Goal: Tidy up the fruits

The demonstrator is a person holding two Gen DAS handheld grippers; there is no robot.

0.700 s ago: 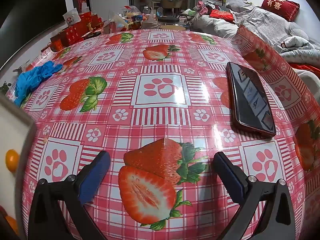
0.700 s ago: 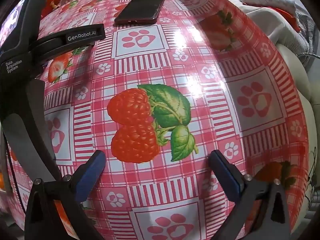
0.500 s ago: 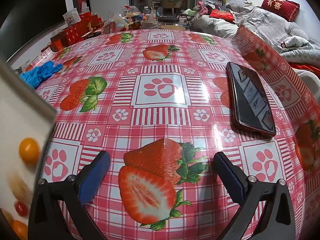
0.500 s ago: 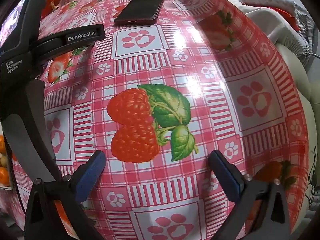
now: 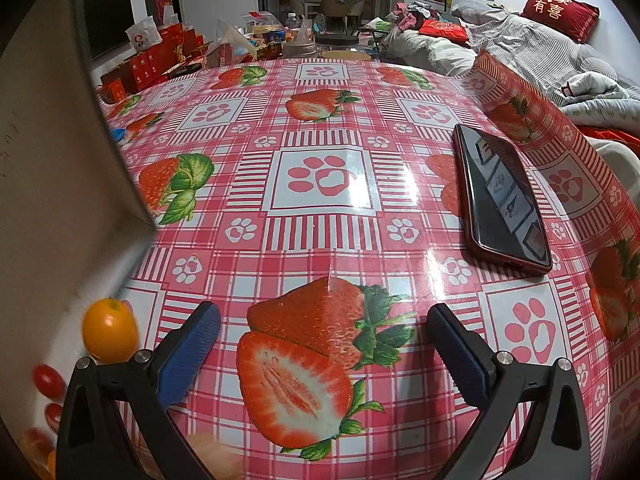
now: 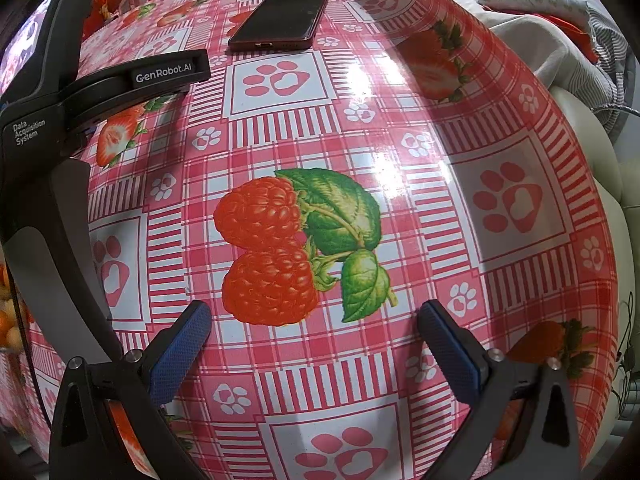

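Observation:
A white tray [image 5: 60,208] tilts in at the left of the left wrist view. A small orange fruit [image 5: 109,330] sits at its edge, just left of my left finger. A red cherry tomato [image 5: 48,378] and more blurred small fruits lie lower on the tray. My left gripper [image 5: 322,344] is open and empty above the strawberry tablecloth [image 5: 320,176]. My right gripper [image 6: 314,344] is open and empty above the same cloth [image 6: 400,128]. The left gripper's black body [image 6: 52,120] fills the left of the right wrist view, with blurred orange fruits [image 6: 6,316] behind it.
A black phone in a red case [image 5: 500,196] lies on the cloth to the right; it also shows in the right wrist view [image 6: 280,20]. Red boxes and clutter [image 5: 168,56] stand beyond the table's far edge. A bed with bedding [image 5: 520,48] lies to the right.
The white tray with fruits has swung in from the left and now fills the left side of the left wrist view. Both grippers have stayed still and open.

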